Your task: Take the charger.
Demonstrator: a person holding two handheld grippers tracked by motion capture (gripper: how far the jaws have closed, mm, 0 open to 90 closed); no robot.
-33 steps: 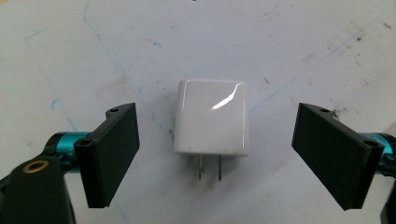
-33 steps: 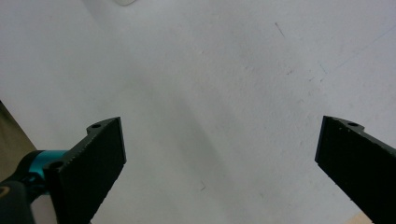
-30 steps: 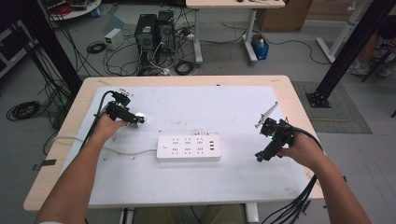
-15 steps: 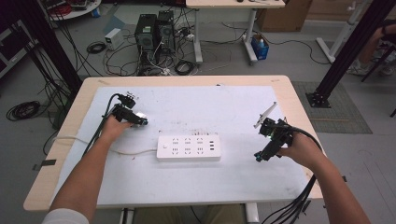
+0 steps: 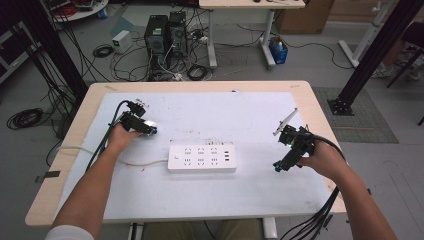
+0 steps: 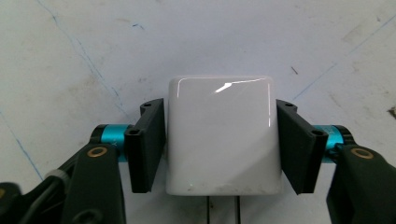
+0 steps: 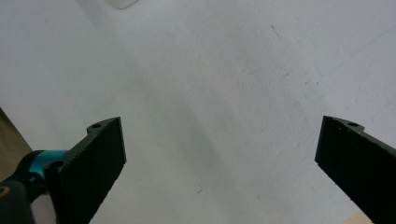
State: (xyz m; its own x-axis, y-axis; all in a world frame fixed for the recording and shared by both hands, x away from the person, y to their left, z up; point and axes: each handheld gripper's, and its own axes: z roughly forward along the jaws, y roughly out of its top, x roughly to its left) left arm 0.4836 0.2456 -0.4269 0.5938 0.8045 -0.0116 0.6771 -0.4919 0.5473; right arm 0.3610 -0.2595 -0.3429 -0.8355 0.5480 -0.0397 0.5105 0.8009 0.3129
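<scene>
Seen from the high view, the left gripper (image 5: 150, 129) sits on the white mat (image 5: 220, 195), up and to the left of the power strip (image 5: 202, 159), with a small white charger block (image 5: 150, 125) at its tip, too small there to read clearly. The right gripper (image 5: 278, 166) hovers well to the right of the power strip.

In the left gripper view, the charger block (image 6: 223, 135) lies squarely between the jaws, which have just been closing and now press its two sides. Its dark prongs (image 6: 224, 210) point back toward the camera, cut off at the lower edge; the body's long axis runs away from the camera.

In the right gripper view, the right gripper (image 7: 219, 161) stands wide open over bare mat.
</scene>
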